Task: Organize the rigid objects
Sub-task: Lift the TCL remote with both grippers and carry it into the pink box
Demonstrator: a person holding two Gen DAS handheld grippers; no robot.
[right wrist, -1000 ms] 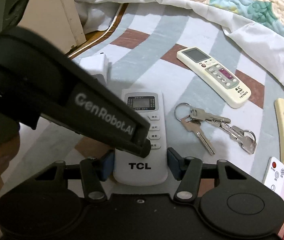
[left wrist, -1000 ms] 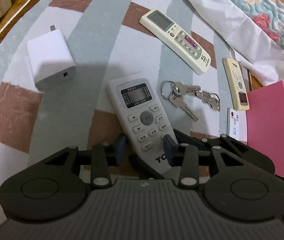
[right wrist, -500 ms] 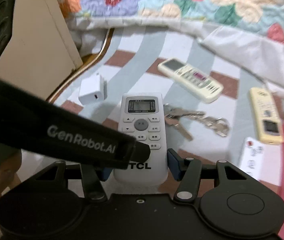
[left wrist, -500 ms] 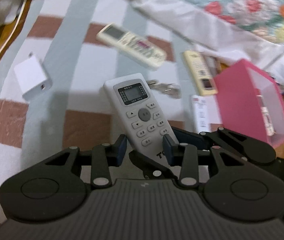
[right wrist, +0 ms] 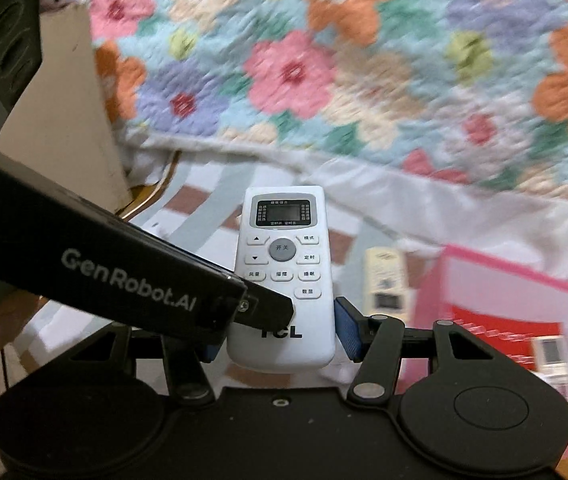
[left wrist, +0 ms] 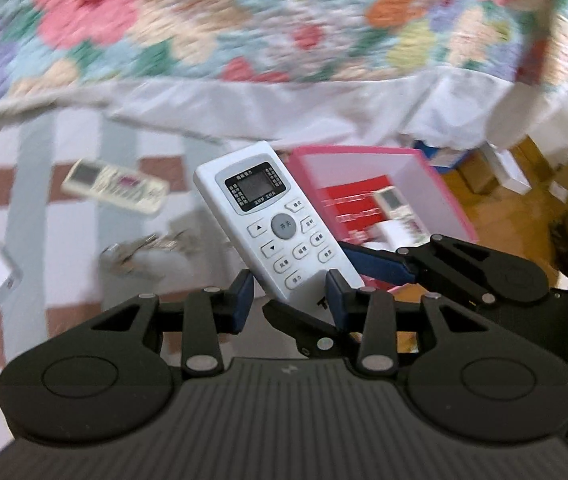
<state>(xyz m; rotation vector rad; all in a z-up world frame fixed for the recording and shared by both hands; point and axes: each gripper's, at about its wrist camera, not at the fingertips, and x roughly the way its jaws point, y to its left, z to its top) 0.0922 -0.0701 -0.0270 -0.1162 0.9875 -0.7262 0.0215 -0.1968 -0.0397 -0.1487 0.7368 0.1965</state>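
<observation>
Transport is the step in hand: the right tool (right wrist: 273, 330) is clamped on the lower end of the white TCL remote (right wrist: 281, 264), lifted clear of the striped blanket (left wrist: 63, 216). The left tool (left wrist: 288, 294) stands partly apart around the same remote, contact unclear. Next, swing toward the pink box (right wrist: 496, 276) just right of the tool, then release inside.

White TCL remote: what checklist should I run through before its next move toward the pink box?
1. Right tool pads on both sides of the white remote: ok.
2. Left tool gripping it too: cannot tell; one finger crosses the remote's face.
3. Remote clear of the striped cloth: ok.
4. Pink box open on top: ok.
5. Room inside the box: cannot tell; a small remote lies there.
</observation>
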